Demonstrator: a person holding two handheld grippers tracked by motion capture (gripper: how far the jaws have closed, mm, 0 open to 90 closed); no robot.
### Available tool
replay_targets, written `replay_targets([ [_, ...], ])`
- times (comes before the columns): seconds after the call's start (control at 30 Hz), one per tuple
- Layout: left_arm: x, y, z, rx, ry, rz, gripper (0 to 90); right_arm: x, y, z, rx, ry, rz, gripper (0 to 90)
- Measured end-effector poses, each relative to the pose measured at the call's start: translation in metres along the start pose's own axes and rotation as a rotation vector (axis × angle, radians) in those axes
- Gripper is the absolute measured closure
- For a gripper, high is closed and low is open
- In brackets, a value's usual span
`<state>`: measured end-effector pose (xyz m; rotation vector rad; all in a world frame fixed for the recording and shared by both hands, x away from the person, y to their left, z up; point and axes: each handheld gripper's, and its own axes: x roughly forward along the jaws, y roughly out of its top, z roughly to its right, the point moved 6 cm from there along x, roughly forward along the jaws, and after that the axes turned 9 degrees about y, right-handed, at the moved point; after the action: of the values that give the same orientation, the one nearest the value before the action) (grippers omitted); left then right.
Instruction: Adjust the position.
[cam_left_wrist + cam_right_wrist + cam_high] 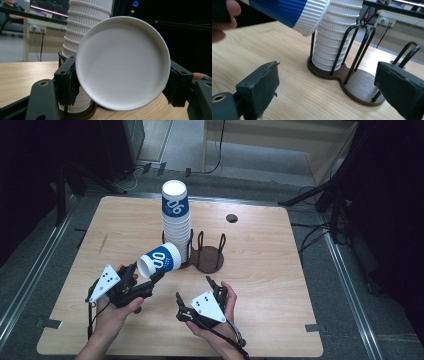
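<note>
Closest to the high camera are the person's two hands at the near edge of the light wooden table (pixel 260 270), each holding a black two-jaw gripper with a grey three-cornered plate on top.

Left gripper (pixel 145 275) has its jaws clamped on a white ribbed paper cup with a blue band and white numbers (pixel 159 260). That cup is tipped on its side, lifted off the table, its flat bottom facing back toward the hand and its mouth pointing at the stack. In the left gripper view you're basically staring at the round white bottom of that cup (pixel 122 62), with a black jaw pressed against each side of it.

Right gripper (pixel 195 290) is holding nothing, jaws spread wide, sitting low just in front of the holder. In the right gripper view the two jaws stand far apart with bare wood between them.

Right behind the held cup is a tall stack of white ribbed paper cups (pixel 176 220), the top one with the same blue band. It stands upright in the left-hand ring of a dark brown wooden two-slot cup holder with black wire loops (pixel 207 259). The right-hand slot is open, nothing in it. From the right gripper view the held cup's rim (pixel 312 17) looks like it's touching or almost touching the stack (pixel 334 37), can't say which.

Small dark round disc (pixel 231 218) sits on the far side of the table.
</note>
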<state>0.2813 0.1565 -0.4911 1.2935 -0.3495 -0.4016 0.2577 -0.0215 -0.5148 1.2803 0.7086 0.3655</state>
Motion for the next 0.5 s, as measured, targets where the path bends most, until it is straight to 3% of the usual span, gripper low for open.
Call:
replay_targets([
  [0.17,0.0,0.0,0.0,-0.006,-0.004,0.009,27.6,0.0,0.008,0.002,0.091,0.01,0.036,13.4],
  [0.33,0.001,-0.001,0.0,0.007,0.004,0.008,27.6,0.001,0.016,0.004,0.231,0.031,0.061,14.7],
  [0.5,0.002,-0.003,0.002,0.019,-0.004,0.004,27.6,0.004,0.021,0.002,0.351,0.046,0.054,2.9],
])
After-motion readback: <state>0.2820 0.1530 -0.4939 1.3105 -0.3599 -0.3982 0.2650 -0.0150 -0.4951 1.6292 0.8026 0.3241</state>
